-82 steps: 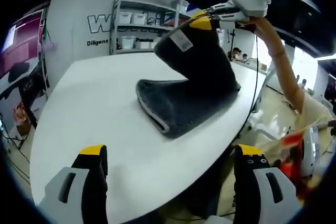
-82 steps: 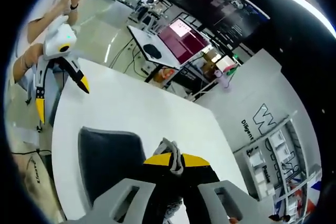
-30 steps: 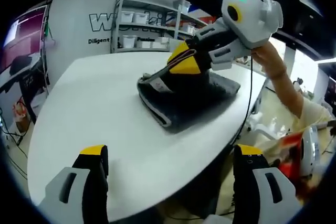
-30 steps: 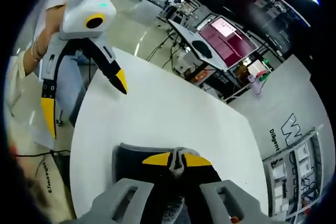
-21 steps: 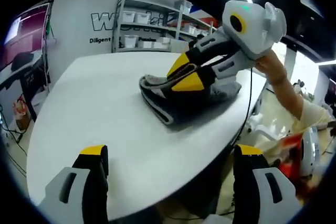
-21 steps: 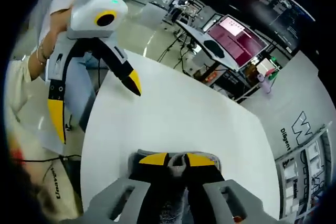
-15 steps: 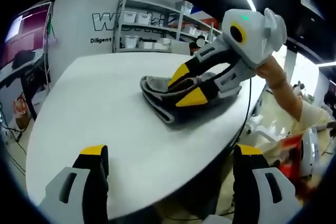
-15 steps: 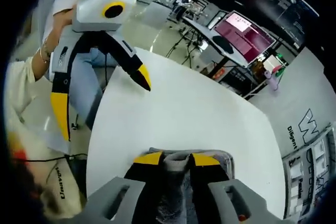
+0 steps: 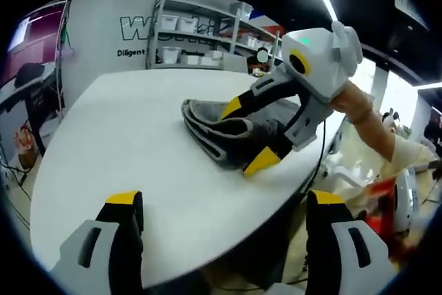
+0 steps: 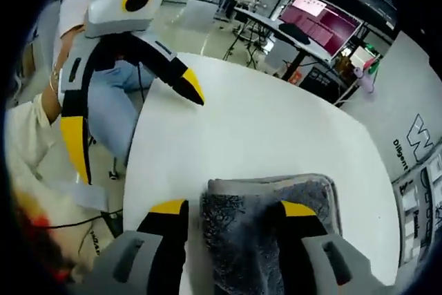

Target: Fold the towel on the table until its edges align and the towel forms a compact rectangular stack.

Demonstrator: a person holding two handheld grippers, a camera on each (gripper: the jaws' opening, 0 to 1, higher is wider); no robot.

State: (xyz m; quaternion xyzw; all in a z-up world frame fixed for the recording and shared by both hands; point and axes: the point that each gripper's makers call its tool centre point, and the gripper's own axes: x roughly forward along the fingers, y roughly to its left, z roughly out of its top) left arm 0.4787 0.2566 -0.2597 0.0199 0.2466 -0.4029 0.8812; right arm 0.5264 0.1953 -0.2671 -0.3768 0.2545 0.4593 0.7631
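Note:
A dark grey towel (image 9: 224, 132) lies folded in a thick stack on the white round table (image 9: 117, 136), toward its right edge. My right gripper (image 9: 247, 135) reaches in from the right and stands open, one yellow tip above the stack and one at its near side. In the right gripper view its jaws (image 10: 233, 207) are spread on either side of the towel (image 10: 266, 215), gripping nothing. My left gripper (image 9: 224, 198) is open and empty, held back at the table's near edge. It also hangs open over the table's edge in the right gripper view (image 10: 131, 112).
A person's arm (image 9: 373, 122) holds the right gripper beyond the table's right edge. Shelves with white bins (image 9: 186, 32) stand behind the table against a lettered wall. A desk with a red-lit monitor (image 10: 321, 15) stands past the table (image 10: 262, 129).
My right gripper carried the lifted towel half down onto the stack, then opened and let go. Its jaws now spread wide around the stack. The left gripper stayed put.

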